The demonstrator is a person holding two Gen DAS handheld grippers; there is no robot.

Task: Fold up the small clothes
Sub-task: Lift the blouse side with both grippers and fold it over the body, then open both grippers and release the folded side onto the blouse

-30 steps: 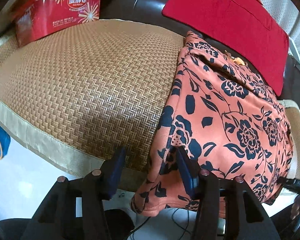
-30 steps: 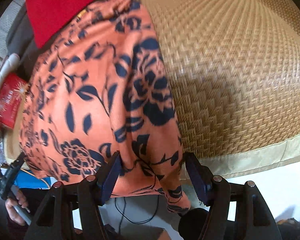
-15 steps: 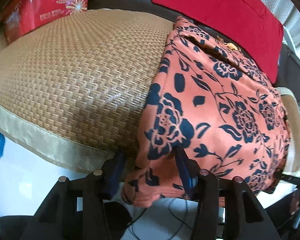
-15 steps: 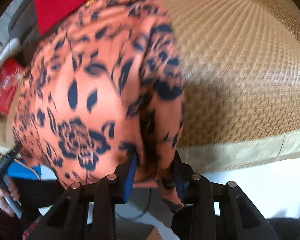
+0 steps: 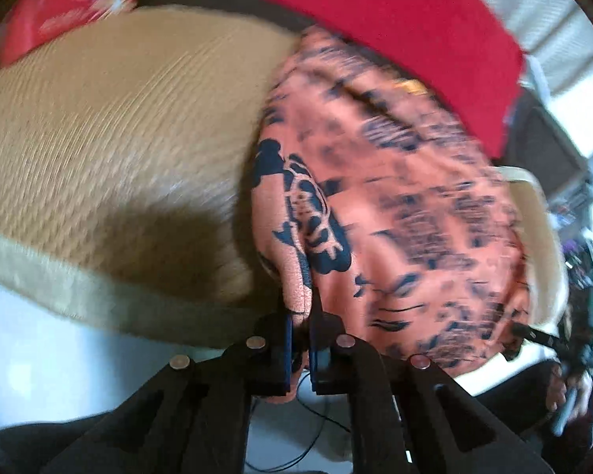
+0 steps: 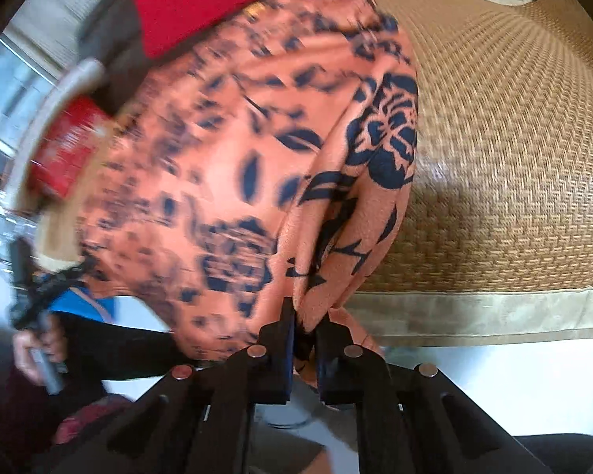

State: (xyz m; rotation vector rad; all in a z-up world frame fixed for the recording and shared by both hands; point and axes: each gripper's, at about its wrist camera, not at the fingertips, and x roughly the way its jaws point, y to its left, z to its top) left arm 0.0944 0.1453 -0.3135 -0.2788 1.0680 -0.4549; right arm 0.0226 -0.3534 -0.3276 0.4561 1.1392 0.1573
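An orange garment with a dark blue flower print (image 5: pixel 395 213) lies spread over a woven straw mat (image 5: pixel 110 118). Its near hem hangs past the mat's front edge. My left gripper (image 5: pixel 300 316) is shut on the hem's left corner, and the cloth bunches up between the pads. In the right wrist view the same garment (image 6: pixel 233 166) is pinched at its other near corner by my right gripper (image 6: pixel 305 322), which is shut on a lifted fold. Both views are blurred by motion.
A red cloth (image 5: pixel 399 27) lies behind the garment on a dark sofa. A red tin box (image 5: pixel 67 4) stands at the mat's far left. The mat (image 6: pixel 506 150) has a beige border (image 6: pixel 474 312). A hand with the other gripper (image 6: pixel 31 316) shows at lower left.
Both grippers went from open around the hem to shut on it. The pinched corners have lifted off the mat edge and the cloth has bunched into folds.
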